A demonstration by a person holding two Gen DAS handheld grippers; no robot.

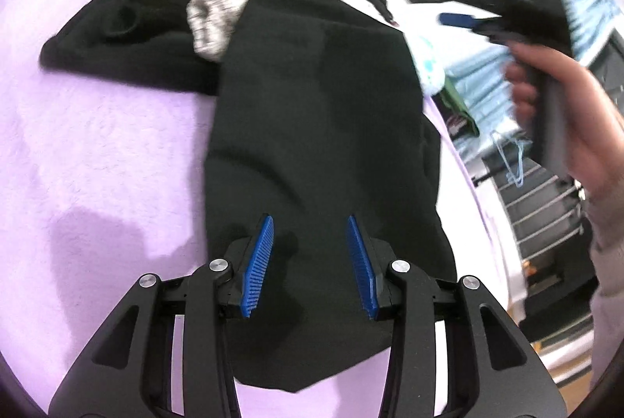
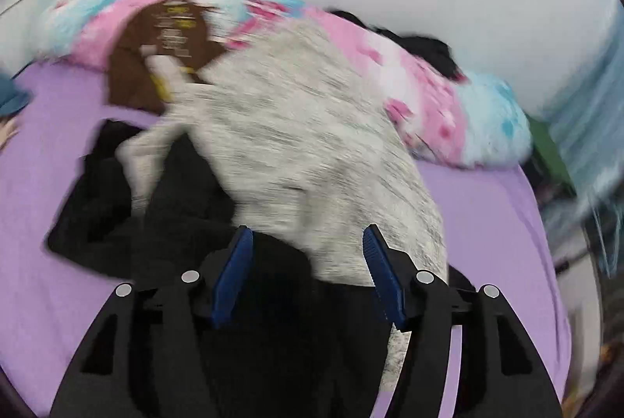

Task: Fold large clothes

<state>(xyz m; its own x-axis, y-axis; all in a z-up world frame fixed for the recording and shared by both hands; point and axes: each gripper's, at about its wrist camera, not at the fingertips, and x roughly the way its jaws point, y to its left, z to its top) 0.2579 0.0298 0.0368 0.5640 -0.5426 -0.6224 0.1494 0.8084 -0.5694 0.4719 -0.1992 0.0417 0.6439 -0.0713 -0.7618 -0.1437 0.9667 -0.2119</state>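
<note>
Left wrist view: black garment (image 1: 312,114) lies lengthwise on purple bedspread (image 1: 97,153).

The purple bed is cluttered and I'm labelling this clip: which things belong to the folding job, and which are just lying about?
Part of the job:
black garment
grey garment
left gripper, fingers apart
right gripper, fingers apart

Just lying about:
brown packet
pink and blue fluffy blanket
blue hanger
purple bed cover

One black fabric garment (image 1: 312,114); one grey-white marled knit garment (image 2: 312,145); one brown printed cloth (image 2: 156,39); one pink-blue fluffy pillow (image 2: 448,98); two blue-padded grippers (image 1: 310,262) (image 2: 308,273) counted.
</note>
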